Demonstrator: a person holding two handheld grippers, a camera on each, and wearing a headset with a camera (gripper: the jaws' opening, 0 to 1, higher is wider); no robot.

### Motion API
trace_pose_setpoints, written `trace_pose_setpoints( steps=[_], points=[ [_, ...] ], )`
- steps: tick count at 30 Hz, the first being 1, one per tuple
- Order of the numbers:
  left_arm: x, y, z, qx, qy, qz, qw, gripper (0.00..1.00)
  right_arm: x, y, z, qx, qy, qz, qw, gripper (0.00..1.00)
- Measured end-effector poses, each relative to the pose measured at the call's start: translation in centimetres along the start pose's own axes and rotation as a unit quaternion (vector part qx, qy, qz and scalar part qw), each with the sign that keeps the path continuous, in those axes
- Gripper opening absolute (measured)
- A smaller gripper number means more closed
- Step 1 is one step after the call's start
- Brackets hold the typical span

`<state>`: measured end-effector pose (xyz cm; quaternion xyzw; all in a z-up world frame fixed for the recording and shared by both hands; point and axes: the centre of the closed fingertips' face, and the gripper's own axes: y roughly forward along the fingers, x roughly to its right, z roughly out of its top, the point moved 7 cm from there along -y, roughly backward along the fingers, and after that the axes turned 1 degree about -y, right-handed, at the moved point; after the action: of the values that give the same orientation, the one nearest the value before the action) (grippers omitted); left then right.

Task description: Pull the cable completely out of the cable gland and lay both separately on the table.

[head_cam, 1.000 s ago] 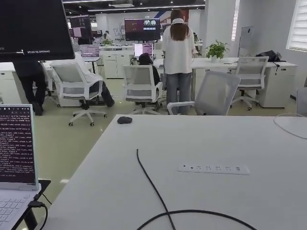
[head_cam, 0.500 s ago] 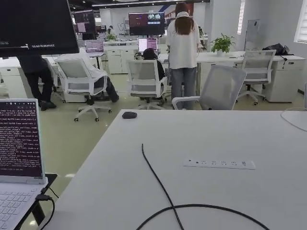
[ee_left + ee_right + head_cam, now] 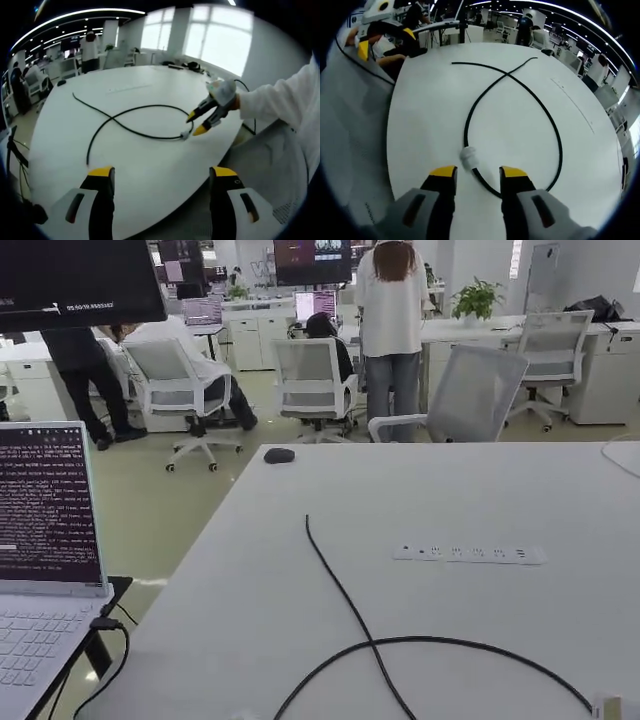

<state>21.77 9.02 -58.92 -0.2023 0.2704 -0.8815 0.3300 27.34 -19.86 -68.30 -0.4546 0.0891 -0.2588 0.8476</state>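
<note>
A black cable [image 3: 372, 642] lies in a crossed loop on the white table [image 3: 480, 490]. In the right gripper view the cable [image 3: 507, 74] runs into a small white cable gland [image 3: 469, 157] on the table. My right gripper [image 3: 478, 175] is open, its yellow tips just short of the gland on either side. The left gripper view shows that right gripper [image 3: 204, 119] from across the table, tips beside the gland [image 3: 185, 135]. My left gripper [image 3: 162, 174] is open wide near the table's edge, well back from the cable [image 3: 113, 119], with nothing between its jaws.
A white power strip [image 3: 470, 554] lies on the table beyond the loop, and a dark mouse [image 3: 279, 455] sits near the far edge. An open laptop [image 3: 45, 510] stands left of the table. Office chairs and people occupy the room behind.
The head camera has tilted down, bringing more of the near table and loop into view. The cable itself has not visibly moved.
</note>
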Motion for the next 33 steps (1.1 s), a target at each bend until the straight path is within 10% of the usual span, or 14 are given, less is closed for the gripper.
trace_pose_setpoints(
  steps=[13,33],
  points=[
    [-0.1,0.0,0.0,-0.001,-0.002,0.000,1.0000,0.76,-0.9,2.2,0.2,-0.003,-0.025,0.043,0.9987,0.23],
    [0.2,-0.2,0.3,0.010,0.011,-0.007,0.9999,0.74,-1.2,1.3,1.0,-0.015,-0.044,0.028,0.9985,0.12]
  ],
)
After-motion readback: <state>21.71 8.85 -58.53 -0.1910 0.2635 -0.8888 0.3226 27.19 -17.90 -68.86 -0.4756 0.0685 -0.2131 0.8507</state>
